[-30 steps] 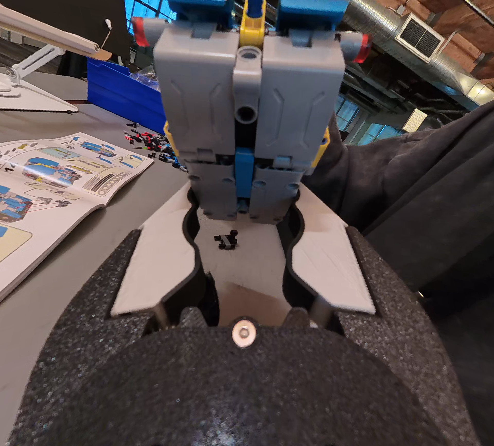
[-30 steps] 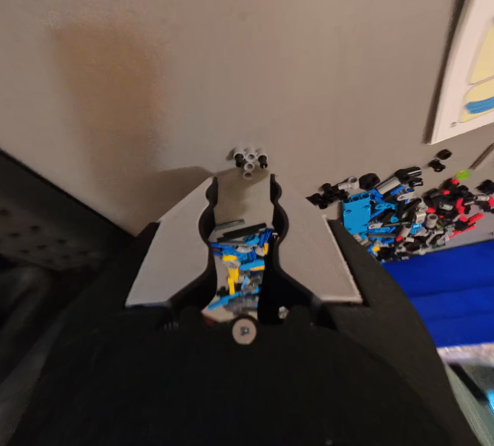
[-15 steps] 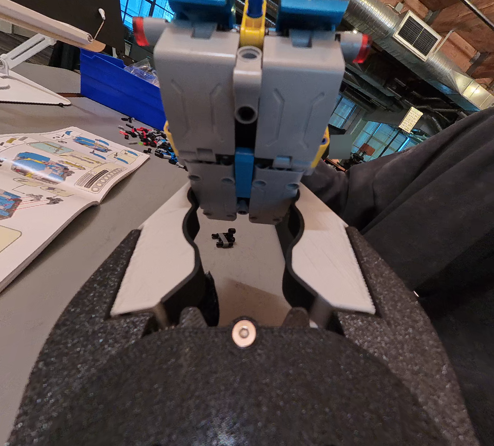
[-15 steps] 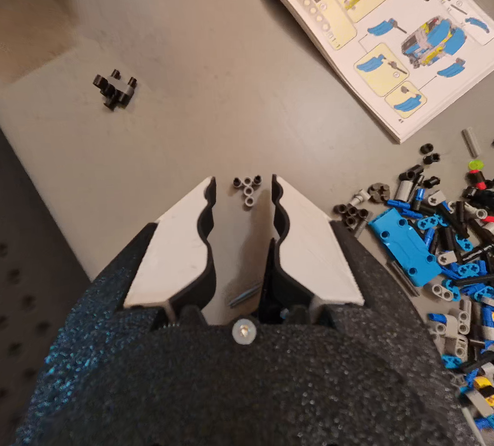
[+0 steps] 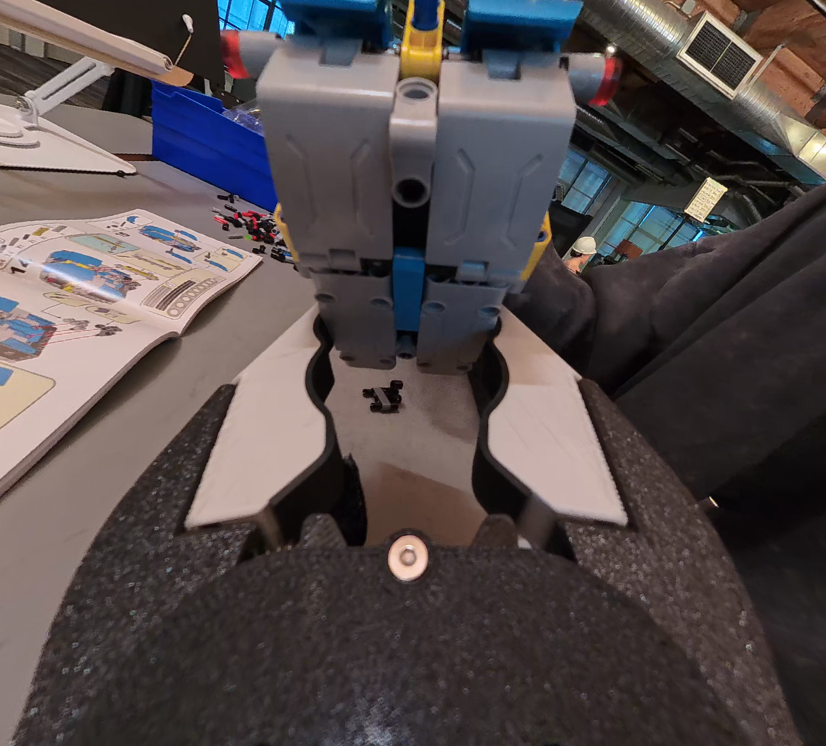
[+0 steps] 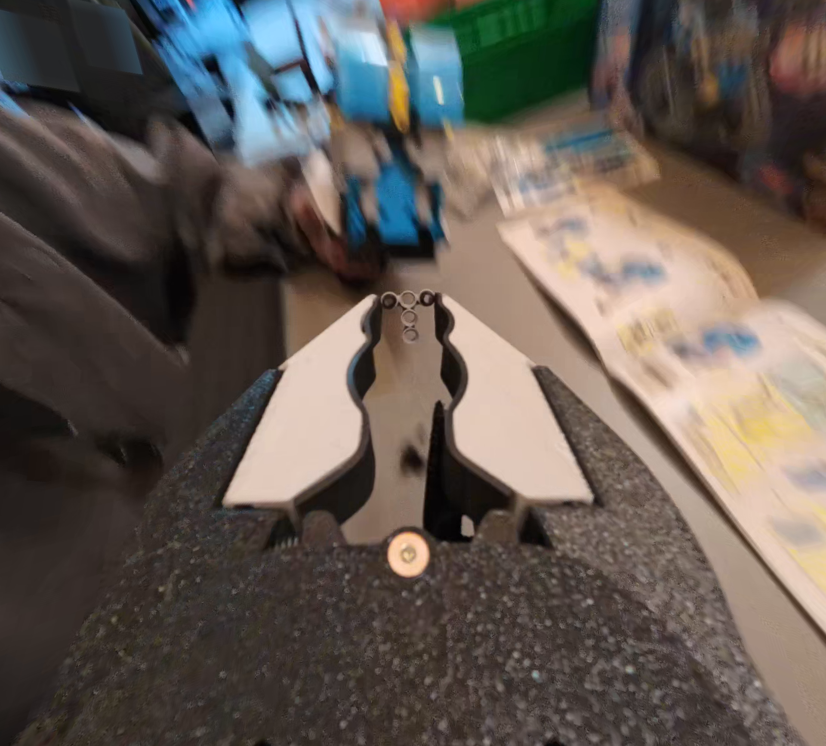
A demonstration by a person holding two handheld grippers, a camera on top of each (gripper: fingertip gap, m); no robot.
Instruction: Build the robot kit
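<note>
A grey tabletop [image 5: 250, 349] sits in a workshop with brick walls and a silver duct [image 5: 625, 9] running overhead. The left gripper [image 5: 409, 349] is clamped on the lower end of a grey, blue and yellow toy model [image 5: 415, 170], which stands upright above the table with its blue pin topmost. Below the model, between the fingers, a small black connector piece [image 5: 383, 396] lies on the tabletop close to its near edge. The right gripper [image 6: 407, 309] pinches a small grey T-shaped piece [image 6: 408, 315] at its fingertips, held off the table; the rest of that view is smeared by motion, though the model and the left gripper show ahead as a blue and grey blur. An open instruction booklet [image 5: 103, 277] lies toward the tabletop's left side. Beyond it, a scatter of small loose parts [image 5: 250, 226] rests in front of a blue bin [image 5: 210, 143] near the far edge. A dark sleeve [image 5: 693, 344] fills the right.
</note>
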